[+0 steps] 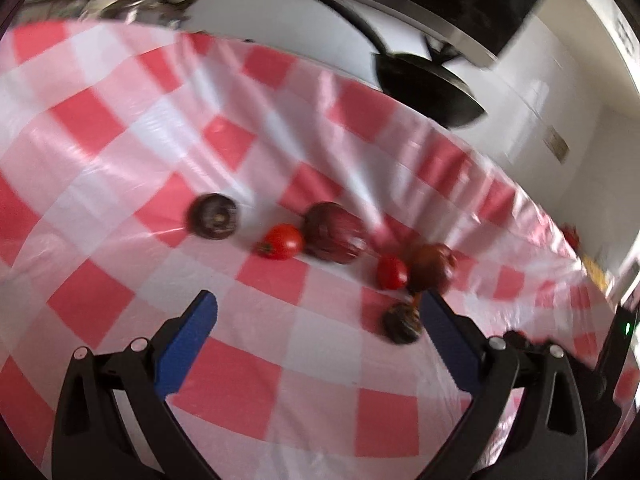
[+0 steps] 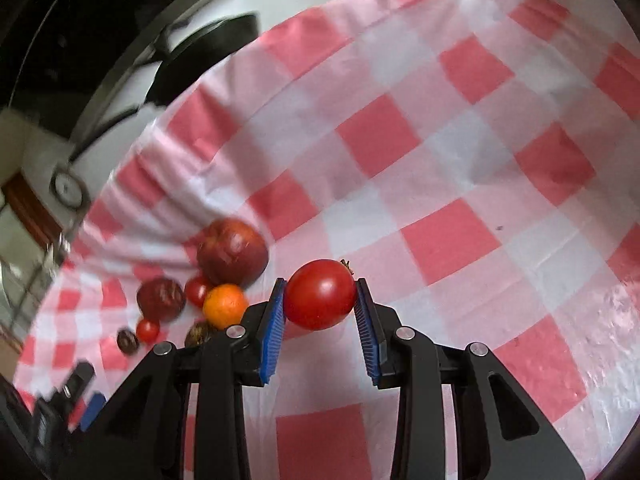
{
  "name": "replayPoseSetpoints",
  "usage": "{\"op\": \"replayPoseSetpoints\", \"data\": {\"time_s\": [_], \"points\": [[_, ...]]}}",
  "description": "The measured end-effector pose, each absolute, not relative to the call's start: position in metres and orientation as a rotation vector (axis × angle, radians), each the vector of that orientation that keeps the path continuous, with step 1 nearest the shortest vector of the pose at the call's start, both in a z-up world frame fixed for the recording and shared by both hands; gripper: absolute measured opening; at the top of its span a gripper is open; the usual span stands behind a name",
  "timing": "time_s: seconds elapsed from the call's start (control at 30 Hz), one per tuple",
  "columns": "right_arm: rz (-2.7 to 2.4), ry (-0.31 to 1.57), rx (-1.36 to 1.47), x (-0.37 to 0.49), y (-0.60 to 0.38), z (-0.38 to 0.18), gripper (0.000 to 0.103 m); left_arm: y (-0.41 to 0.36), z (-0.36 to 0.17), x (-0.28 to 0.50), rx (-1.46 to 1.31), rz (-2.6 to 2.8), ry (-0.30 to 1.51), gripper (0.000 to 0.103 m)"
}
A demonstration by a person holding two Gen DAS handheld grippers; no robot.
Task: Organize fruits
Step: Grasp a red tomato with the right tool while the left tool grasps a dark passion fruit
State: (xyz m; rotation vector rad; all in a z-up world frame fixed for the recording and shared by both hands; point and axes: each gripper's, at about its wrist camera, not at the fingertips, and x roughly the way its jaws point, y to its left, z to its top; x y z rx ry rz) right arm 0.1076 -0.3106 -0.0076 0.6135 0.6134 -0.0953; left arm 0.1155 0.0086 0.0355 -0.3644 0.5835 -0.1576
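The right gripper (image 2: pixel 320 300) is clenched on a red tomato (image 2: pixel 320 294), its blue ribbed pads pressing the fruit from both sides and holding it above the red-and-white checked tablecloth (image 2: pixel 460 160). To the left of it in the right wrist view, a cluster of fruit lies on the cloth: a large red apple (image 2: pixel 232 251), an orange (image 2: pixel 225 305) just below it, a small tomato (image 2: pixel 198 290) tucked between the apple and a dark red round fruit (image 2: pixel 161 298), another small tomato (image 2: pixel 147 330), and two small dark fruits, possibly passion fruit, though the blur makes that uncertain.

The left gripper (image 1: pixel 316 316) hangs released over the cloth, its blue-padded fingers (image 1: pixel 188 344) spread wide with nothing between them. Ahead of it in the left wrist view lie a dark round fruit (image 1: pixel 213 216), a tomato beside the apple (image 1: pixel 282 241), the apple itself, a second small tomato, and a dark fruit just beside the gripper's right finger. A black pan (image 1: pixel 424 84) sits on the white surface beyond the cloth's far edge.
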Motion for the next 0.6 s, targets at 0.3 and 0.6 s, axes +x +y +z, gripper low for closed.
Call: {"op": "replayPoseSetpoints", "data": {"time_s": [0.3,0.6], "points": [[-0.087,0.602,0.634,0.108,-0.311,-0.006,0.033,-0.08,0.033,0.16,-0.015,-0.296,0.757,0.087],[-0.083,0.604,0.635,0.109,-0.31,-0.006,0.033,-0.119,0.008,0.197,0.123,-0.328,0.89,0.04]]}}
